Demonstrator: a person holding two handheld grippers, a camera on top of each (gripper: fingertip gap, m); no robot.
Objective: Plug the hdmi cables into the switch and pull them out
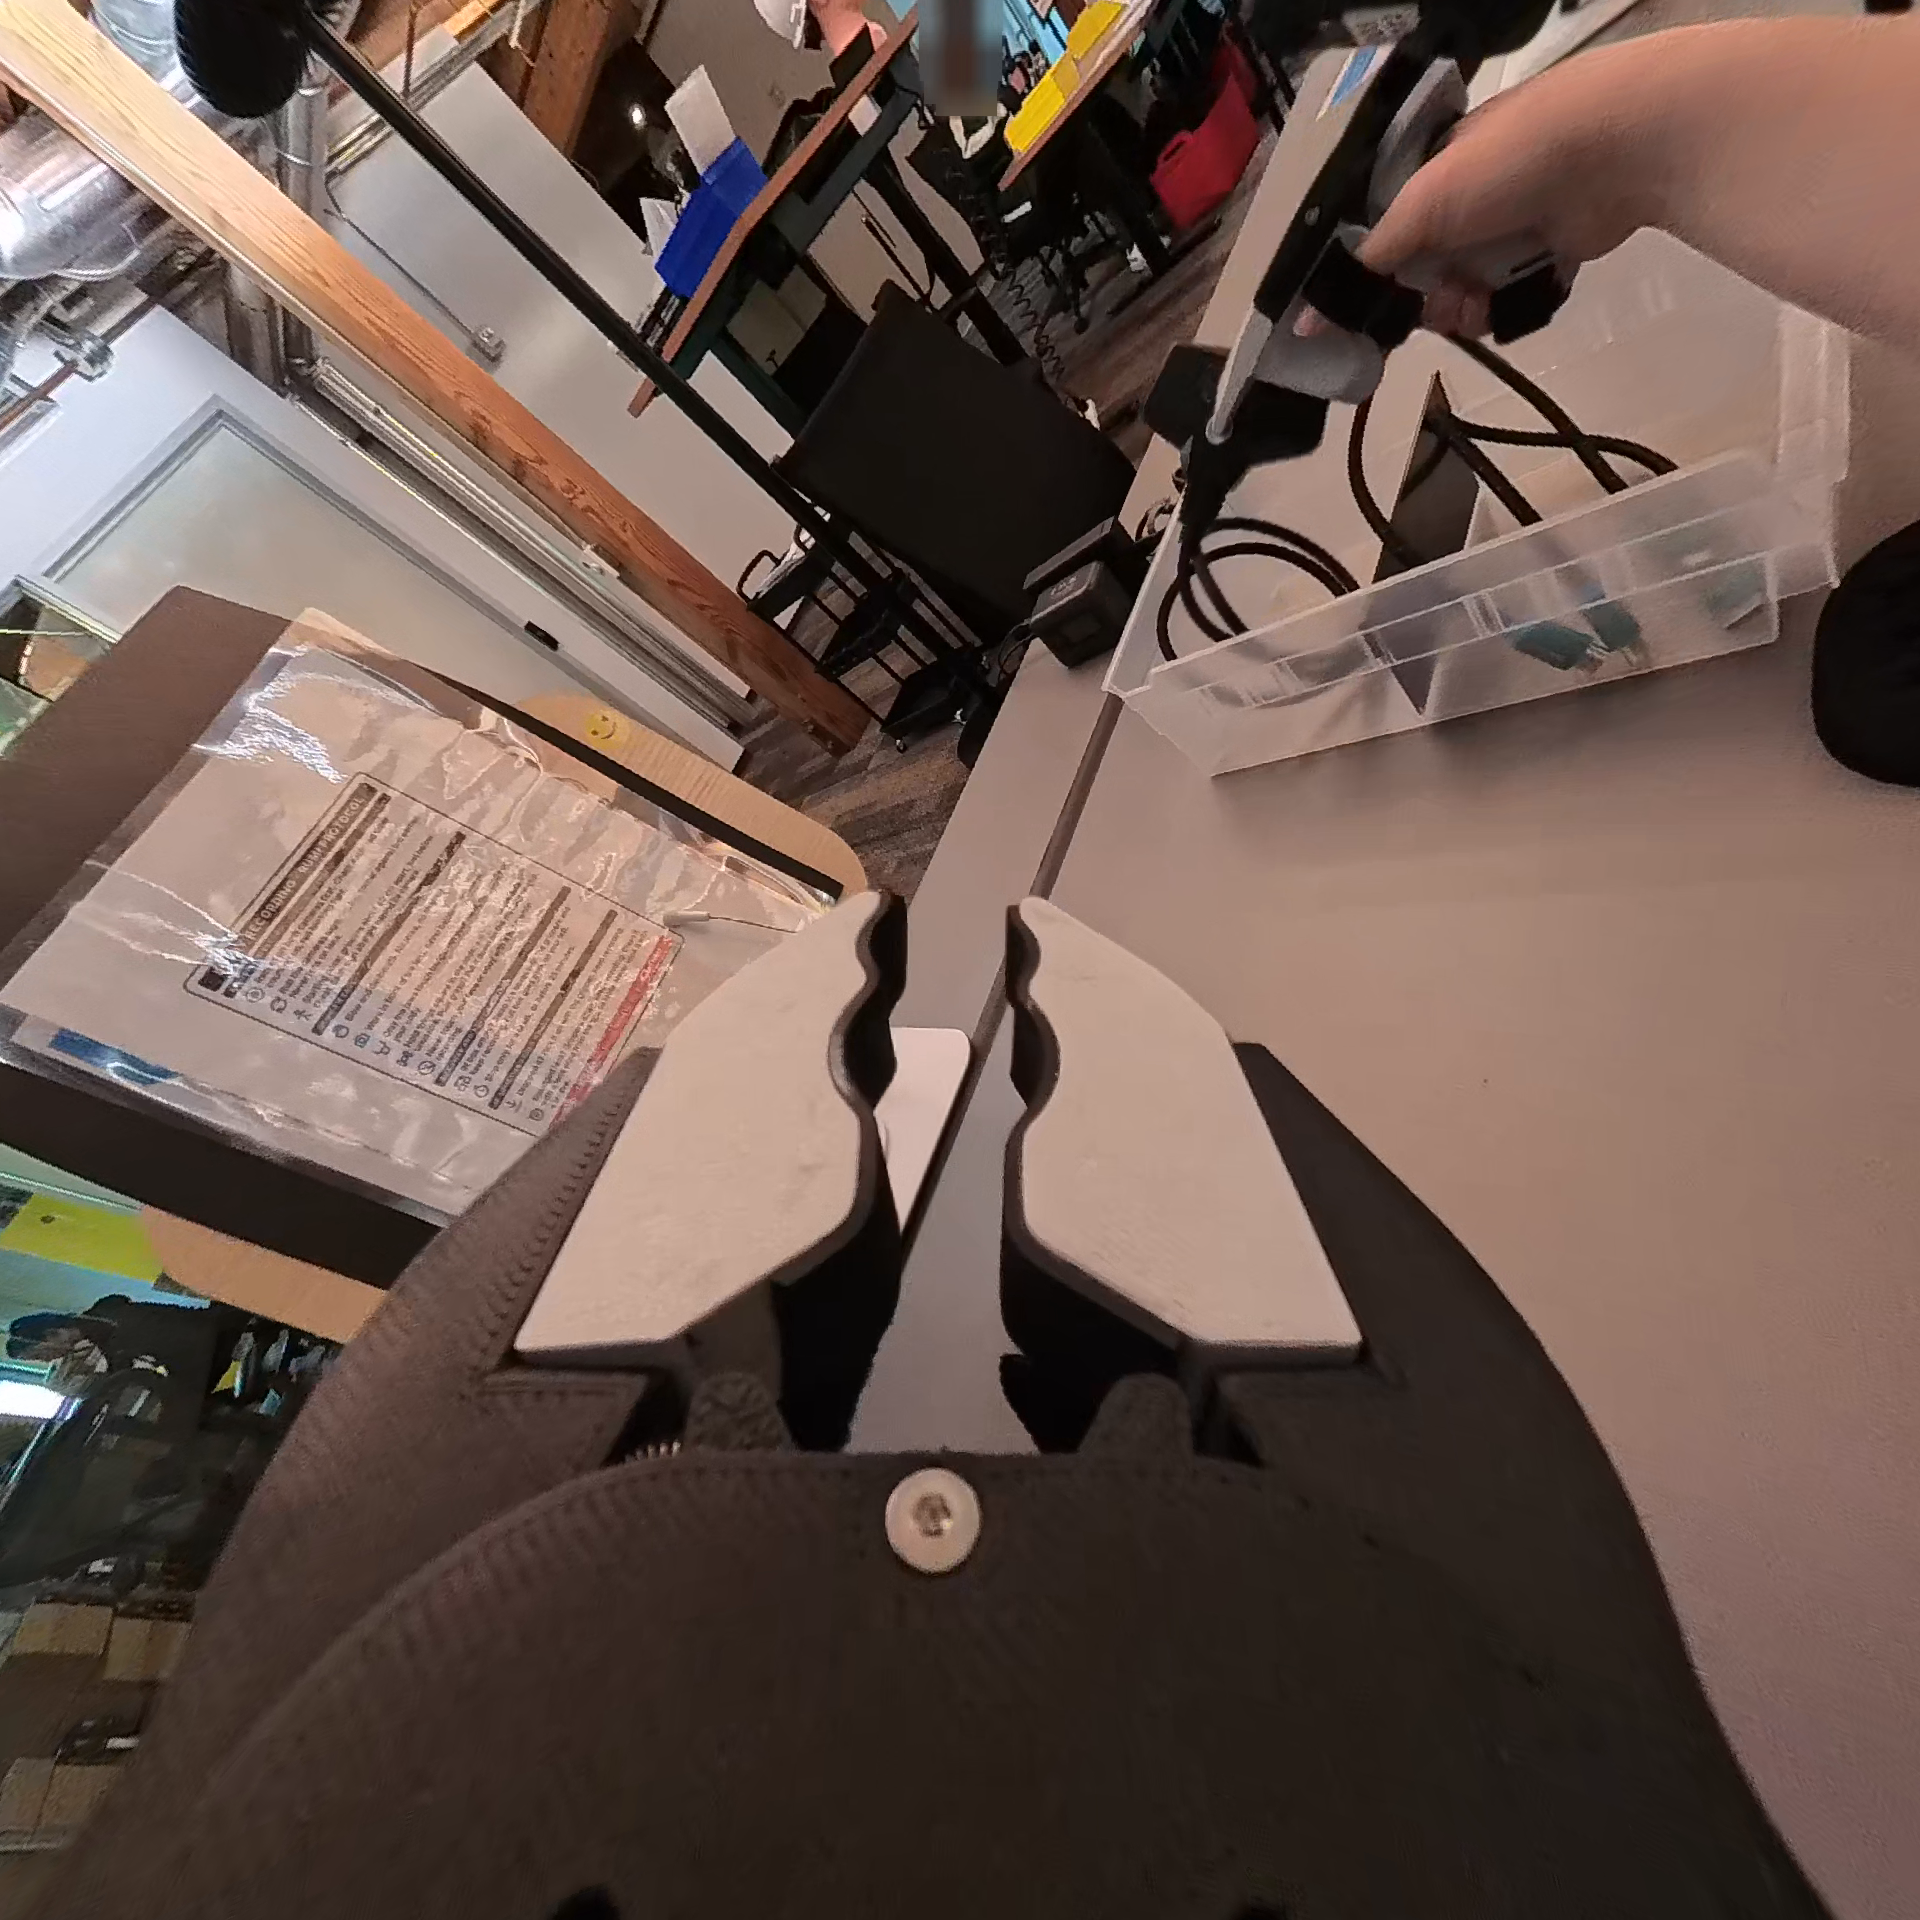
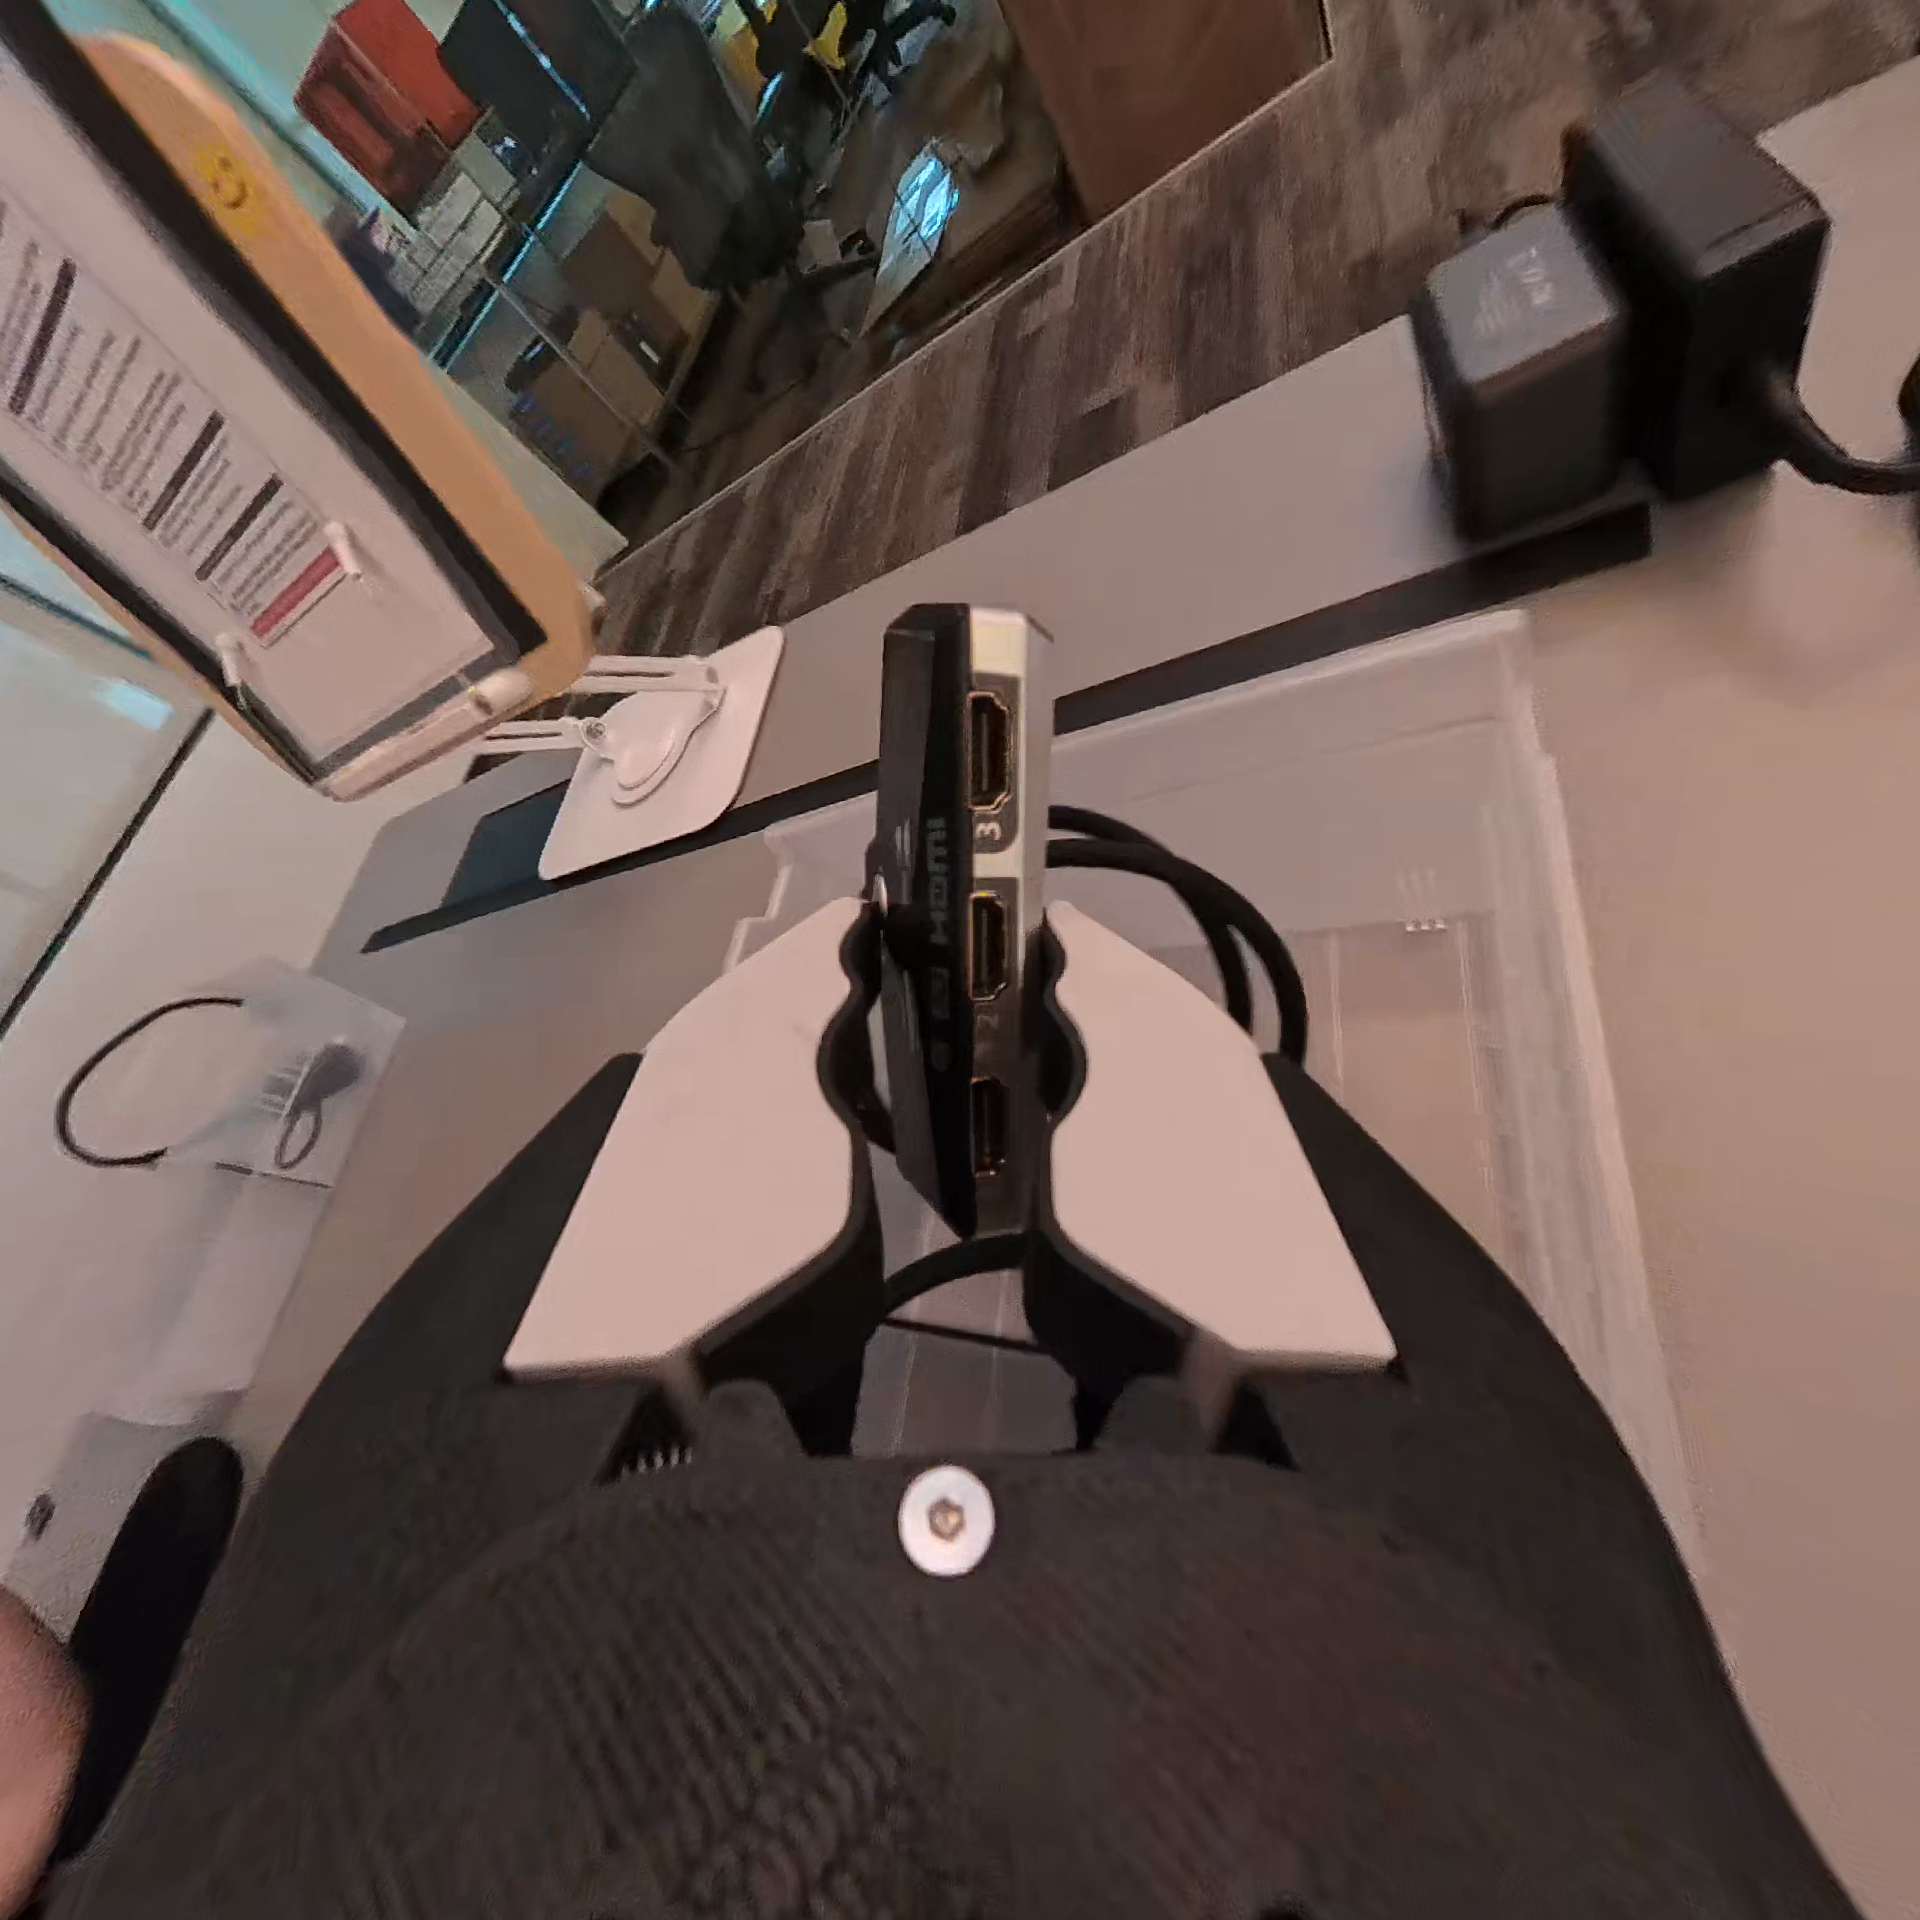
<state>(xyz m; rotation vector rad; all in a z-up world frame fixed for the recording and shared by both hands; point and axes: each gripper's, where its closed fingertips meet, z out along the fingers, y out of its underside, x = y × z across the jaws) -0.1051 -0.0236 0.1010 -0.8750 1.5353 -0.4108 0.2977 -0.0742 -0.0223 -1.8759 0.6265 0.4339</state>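
My right gripper [image 2: 956, 925] is shut on the black HDMI switch [image 2: 997, 748] and holds it on edge above a clear bin [image 2: 1507, 935]. Three ports on the switch face the camera, all empty. Black cables [image 2: 1236, 935] coil in the bin below it. In the left wrist view the right gripper [image 1: 1278, 374], held by a hand, carries the switch [image 1: 1179, 390] over the bin [image 1: 1351, 707]. A black cable [image 1: 1200, 499] hangs from the switch into the bin. My left gripper [image 1: 956, 935] is open and empty, low over the grey table [image 1: 1455, 1039], well short of the bin.
A divider and teal-tipped parts [image 1: 1569, 634] sit in the bin. Two black power adapters [image 2: 1621, 312] stand at the table's far edge. A framed printed sheet on a white stand [image 2: 665, 769] is to the left, and a clear bag with a small cable [image 2: 208, 1081] lies beside it.
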